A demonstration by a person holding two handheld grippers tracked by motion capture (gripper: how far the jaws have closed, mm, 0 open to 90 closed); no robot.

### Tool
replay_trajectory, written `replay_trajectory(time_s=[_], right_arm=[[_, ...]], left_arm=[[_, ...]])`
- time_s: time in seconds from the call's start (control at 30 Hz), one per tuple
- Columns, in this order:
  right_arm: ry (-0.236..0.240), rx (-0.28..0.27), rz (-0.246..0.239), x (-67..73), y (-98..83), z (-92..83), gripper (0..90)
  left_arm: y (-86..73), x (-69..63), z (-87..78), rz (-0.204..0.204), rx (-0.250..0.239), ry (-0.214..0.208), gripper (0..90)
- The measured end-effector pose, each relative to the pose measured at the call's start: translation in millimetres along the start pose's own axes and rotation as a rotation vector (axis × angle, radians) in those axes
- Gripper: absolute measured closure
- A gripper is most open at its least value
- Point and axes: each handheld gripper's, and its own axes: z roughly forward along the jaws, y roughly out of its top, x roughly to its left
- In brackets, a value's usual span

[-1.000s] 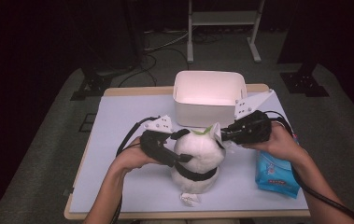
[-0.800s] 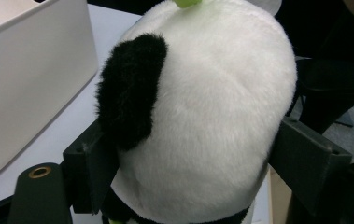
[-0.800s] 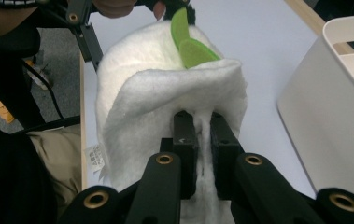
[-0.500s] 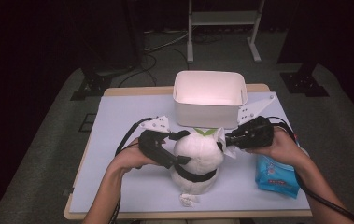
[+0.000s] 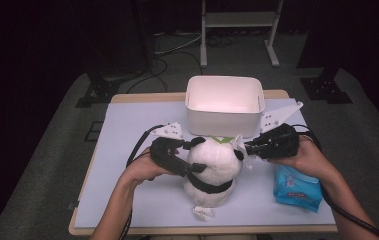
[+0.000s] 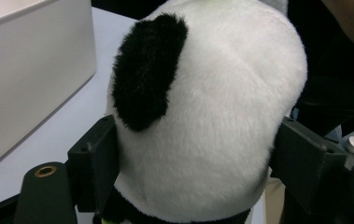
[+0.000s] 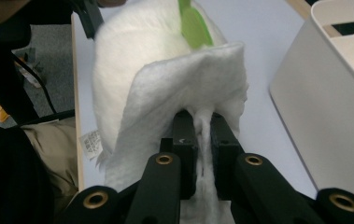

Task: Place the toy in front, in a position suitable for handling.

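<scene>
A: Quick one. What's held?

B: Left hand-held gripper (image 5: 189,170) straddles the panda plush toy (image 5: 212,170), jaws on either side of its head, pads against the fur in the left gripper view. Its jaws have just been closing in a bit, plush between them. Clamped on the panda plush toy (image 6: 212,116), I'd say.

A: Right one?

B: Right hand-held gripper (image 5: 244,148) is pinched tight on a white wipe (image 7: 188,88); the sheet runs down between the two pads. Wipe (image 5: 241,150) sits at the toy's head, on the person's right side.

A: Where's the toy?

B: Upright on the tabletop (image 5: 127,130), near the front edge, just in front of the white bin (image 5: 224,107). Blue packet (image 5: 297,189) lies off to its right.

A: The relation that matters?

B: The toy's head lies straight ahead of the right hand-held gripper (image 7: 202,135). The wipe is draped onto the fur next to a green leaf (image 7: 193,25). Whether it presses or only rests, can't tell. The toy's long axis is vertical, so a wiping stroke would likely run across or down that side.

A: Nearer hand?

B: Both are at the head. Left steadies, right does the work, judging by the grips.

A: Risk?

B: The toy could tip towards the left if the wipe pushes hard.
</scene>
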Motion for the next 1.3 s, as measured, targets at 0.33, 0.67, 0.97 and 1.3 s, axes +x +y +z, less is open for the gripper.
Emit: replay_trajectory(time_s=[0.33, 0.67, 0.97, 1.3], right_arm=[[0.002, -0.013, -0.065, 6.7, 29.6, 0.3, 83.2], [0.014, 0.005, -0.059, 7.4, 28.4, 5.8, 83.4], [0.025, 0.0, -0.039, 6.7, 17.5, 2.9, 83.4], [0.031, -0.001, -0.017, 4.3, 7.1, 0.1, 83.5]], left_arm=[[14.4, -10.0, 10.4, 0.048, 0.032, 0.009, 22.1], [12.2, -10.5, 13.1, 0.049, 0.033, -0.005, 18.5], [7.4, -9.4, 15.8, 0.049, 0.029, -0.03, 14.1], [-1.8, -3.9, 26.6, 0.025, 0.01, -0.075, 15.4]])
